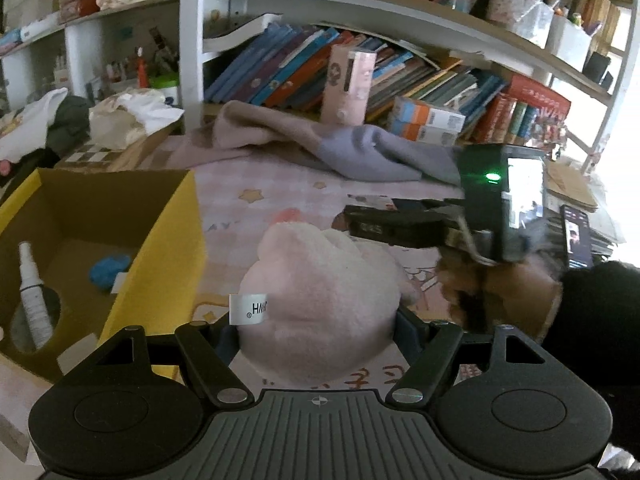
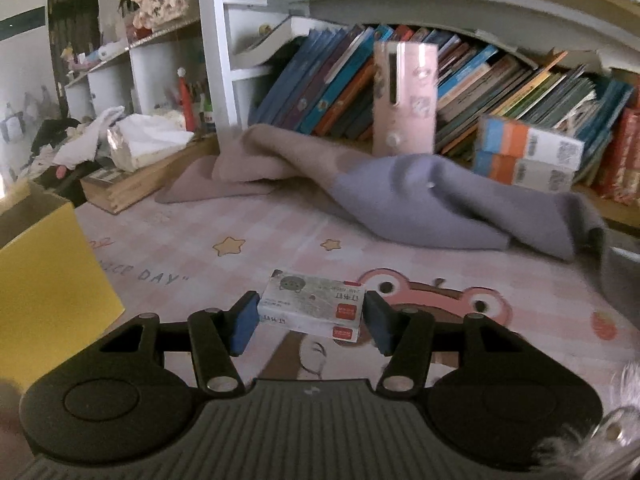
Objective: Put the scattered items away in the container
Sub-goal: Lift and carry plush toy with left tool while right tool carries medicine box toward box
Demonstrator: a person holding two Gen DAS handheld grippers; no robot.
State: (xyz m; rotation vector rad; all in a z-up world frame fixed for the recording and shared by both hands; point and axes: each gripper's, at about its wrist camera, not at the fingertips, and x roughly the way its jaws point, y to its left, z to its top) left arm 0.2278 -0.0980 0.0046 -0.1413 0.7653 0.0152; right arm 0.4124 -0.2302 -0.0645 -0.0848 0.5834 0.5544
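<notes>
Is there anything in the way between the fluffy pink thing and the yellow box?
Nothing visible blocks it. The left gripper holds the fluffy pink thing right beside the yellow box. Only bare mat lies between them, and the box is open on top. Inside, a white spray bottle and a blue item leave room.

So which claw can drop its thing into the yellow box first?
Probably the left claw. It grips the fluffy pink toy and the yellow box sits just beside it. The right claw holds the small white box, but the yellow box lies farther over at its left edge.
</notes>
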